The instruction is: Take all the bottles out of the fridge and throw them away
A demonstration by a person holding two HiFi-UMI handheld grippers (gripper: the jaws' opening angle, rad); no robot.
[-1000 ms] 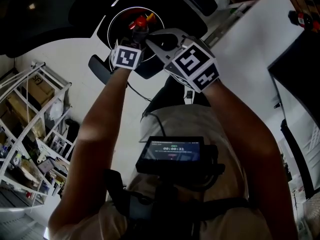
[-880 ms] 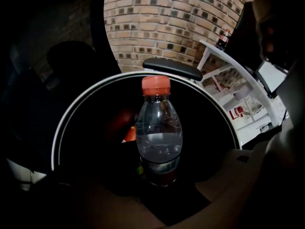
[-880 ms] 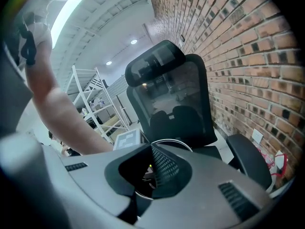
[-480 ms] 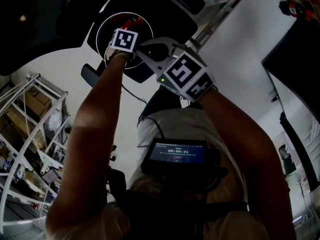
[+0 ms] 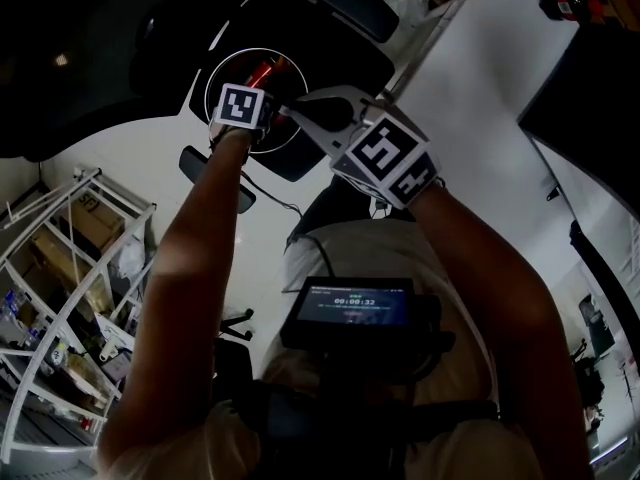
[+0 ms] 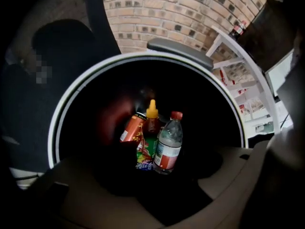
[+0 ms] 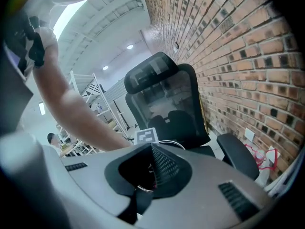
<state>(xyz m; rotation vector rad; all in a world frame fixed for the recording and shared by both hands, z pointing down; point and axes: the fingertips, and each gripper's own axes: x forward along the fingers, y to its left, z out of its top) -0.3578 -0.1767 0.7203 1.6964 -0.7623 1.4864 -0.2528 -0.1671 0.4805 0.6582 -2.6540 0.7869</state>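
My left gripper [image 5: 250,118] points straight down over the mouth of a round black bin with a white rim [image 5: 212,78]. Its jaws have just been opening and nothing is between them [image 6: 157,192]. At the bottom of the bin [image 6: 62,113] lie a clear water bottle with a red cap [image 6: 167,144], a sauce bottle with a yellow cap [image 6: 151,120] and an orange bottle or can [image 6: 132,129]. My right gripper [image 5: 295,108] hovers level beside the bin's right edge, its jaws together with nothing between them [image 7: 143,180].
A black office chair [image 7: 167,104] stands behind the bin against a brick wall [image 7: 248,56]. White shelving [image 5: 60,268] runs along the left and a white table [image 5: 490,88] lies to the right. A small screen [image 5: 350,313] hangs on the person's chest.
The left gripper has sunk toward the bin's mouth. The red-topped thing at its tip a second ago now shows lower, inside the bin. The right gripper has shifted slightly sideways.
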